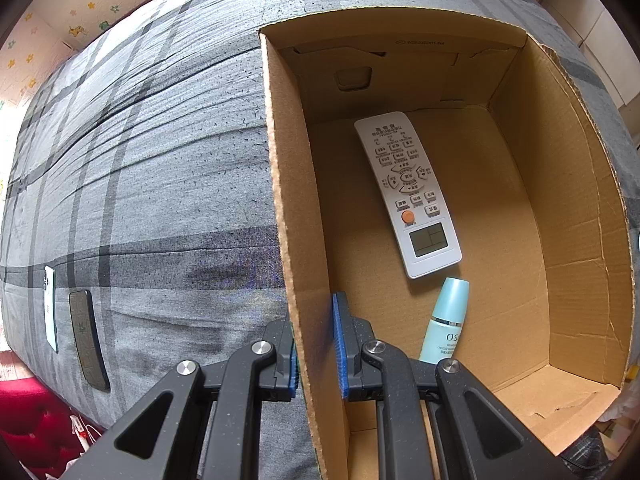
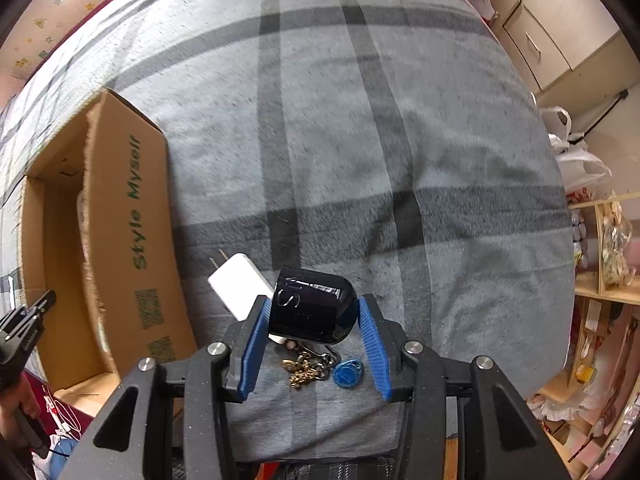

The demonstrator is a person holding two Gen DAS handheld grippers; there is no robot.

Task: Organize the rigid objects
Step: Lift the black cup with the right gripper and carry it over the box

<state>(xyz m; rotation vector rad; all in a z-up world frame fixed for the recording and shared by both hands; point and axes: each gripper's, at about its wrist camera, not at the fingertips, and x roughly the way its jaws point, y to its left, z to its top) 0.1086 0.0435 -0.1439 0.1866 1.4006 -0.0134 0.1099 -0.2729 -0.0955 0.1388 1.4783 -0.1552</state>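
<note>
An open cardboard box [image 1: 292, 216] lies on a grey plaid bed; it also shows in the right wrist view [image 2: 132, 216]. Inside lie a white remote control [image 1: 408, 192] and a pale blue bottle [image 1: 446, 320]. My left gripper [image 1: 316, 344] is shut on the box's left wall, one pad on each side. My right gripper [image 2: 312, 344] straddles a glossy black jar [image 2: 312, 306] lying on its side; its blue pads stand slightly apart from the jar. A white charger plug [image 2: 240, 284] lies left of the jar. A key chain with a blue tag [image 2: 348, 374] lies between the fingers.
A white phone [image 1: 50, 308] and a dark remote [image 1: 88, 340] lie on the bed at far left. Shelves with clutter [image 2: 600, 280] and plastic bags [image 2: 576, 156] stand beyond the bed's right edge. Cabinets [image 2: 552, 36] are at the back right.
</note>
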